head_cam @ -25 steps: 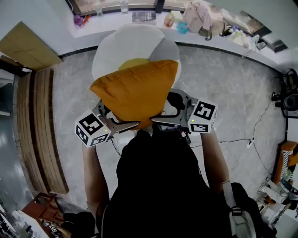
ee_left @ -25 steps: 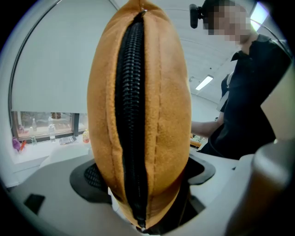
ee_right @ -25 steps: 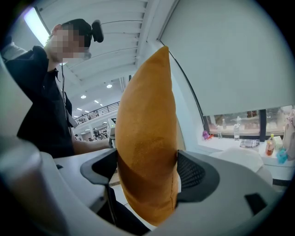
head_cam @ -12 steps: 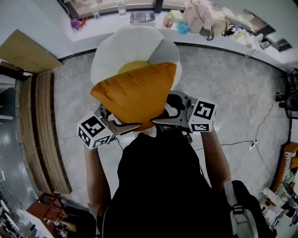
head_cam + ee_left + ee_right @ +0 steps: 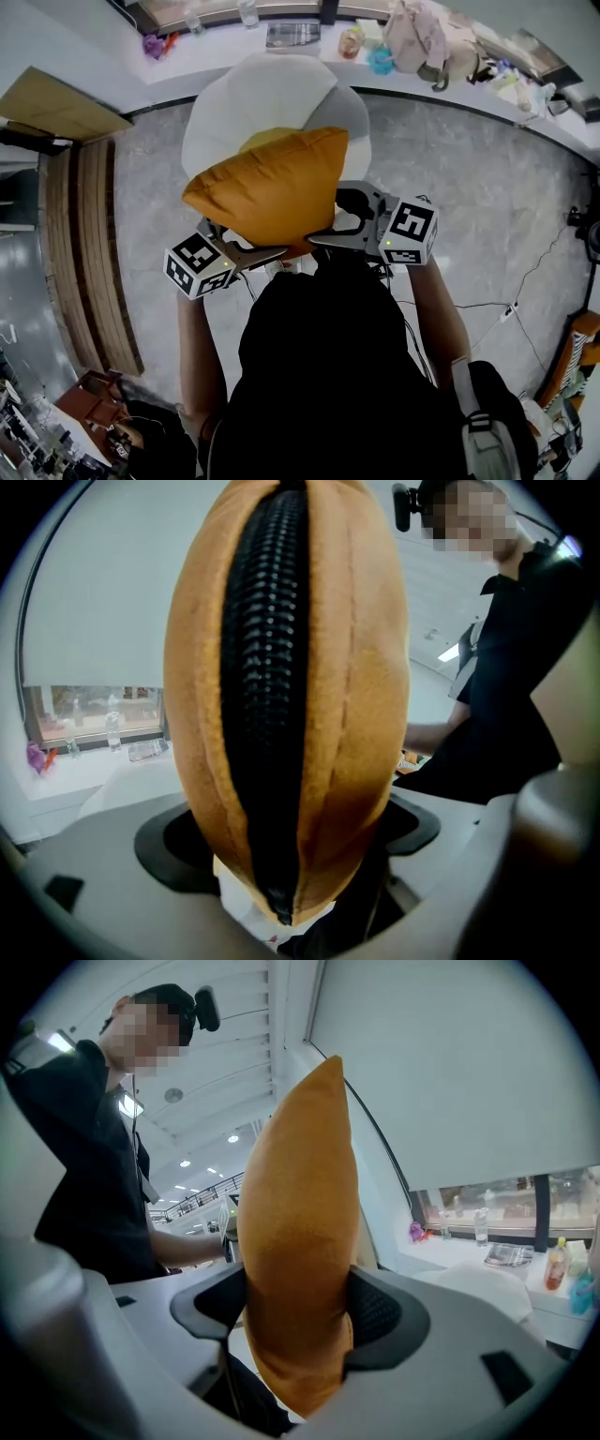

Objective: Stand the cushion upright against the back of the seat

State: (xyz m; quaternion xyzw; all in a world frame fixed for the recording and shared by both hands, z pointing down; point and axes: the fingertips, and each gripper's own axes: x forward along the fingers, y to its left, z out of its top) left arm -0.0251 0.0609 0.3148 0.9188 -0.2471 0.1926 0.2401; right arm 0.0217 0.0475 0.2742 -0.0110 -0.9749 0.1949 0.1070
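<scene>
**Caller:** Head view first. How are your arms set?

**Me:** Both forearms reach straight out ahead of me, and each carries its claw to the near edge of the orange cushion [image 5: 267, 187]. My left gripper [image 5: 262, 251] comes in from the near left and my right gripper [image 5: 330, 228] from the near right, with the marker cubes turned up toward my head. The cushion sits between them, overlapping the near side of the white round seat [image 5: 272, 94]. A yellow patch [image 5: 265, 139] peeks out just past the cushion's far edge. Whether the cushion touches the seat, I can't tell from up here.

**Caller:** Over to the left gripper view!

**Me:** The cushion stands on edge with its black zipper [image 5: 267, 667] running top to bottom. My left claw is clamped on its lower end, one pad on each face.

**Caller:** And the right gripper view?

**Me:** My right jaws have just been closing. The cushion's plain edge is between them, and both pads press into the fabric, so that claw grips the cushion too.

**Caller:** Any containers about?

**Me:** They're on the far ledge [image 5: 216, 52]. There are bottles [image 5: 481, 1225] by the window and a tan bag [image 5: 412, 33] at the far right. I can't make out what any of them holds.
</scene>
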